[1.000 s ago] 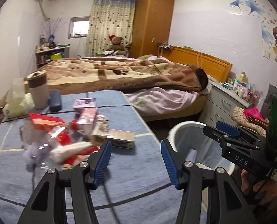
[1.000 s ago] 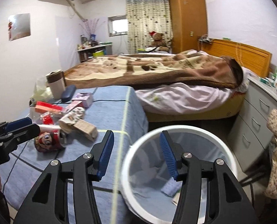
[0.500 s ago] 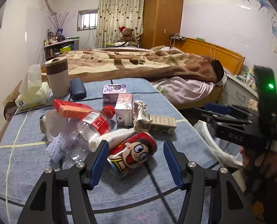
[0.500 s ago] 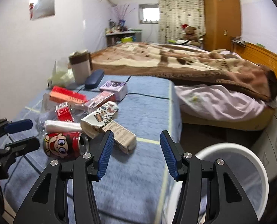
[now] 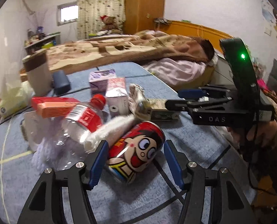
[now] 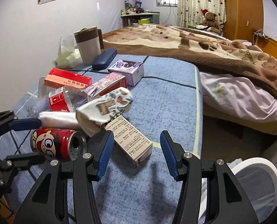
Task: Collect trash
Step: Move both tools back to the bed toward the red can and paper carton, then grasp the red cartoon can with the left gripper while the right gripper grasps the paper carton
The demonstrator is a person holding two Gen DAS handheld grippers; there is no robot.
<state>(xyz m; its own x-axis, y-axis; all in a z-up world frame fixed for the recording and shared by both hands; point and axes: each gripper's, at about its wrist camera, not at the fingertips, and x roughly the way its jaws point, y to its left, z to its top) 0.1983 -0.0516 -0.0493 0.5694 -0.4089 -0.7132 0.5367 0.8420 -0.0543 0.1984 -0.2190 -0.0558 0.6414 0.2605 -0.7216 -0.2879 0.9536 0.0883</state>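
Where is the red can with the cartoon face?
The red can lies on its side on the blue table, between the open left gripper's jaws, beside the white roll.

Both wrist views look down, close, sharing the red can (image 5: 136,153) (image 6: 58,143).

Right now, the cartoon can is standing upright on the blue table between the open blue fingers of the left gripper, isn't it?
Not quite: the cartoon can lies on its side. The left wrist view shows it on the blue table, between the open fingers of the left gripper.
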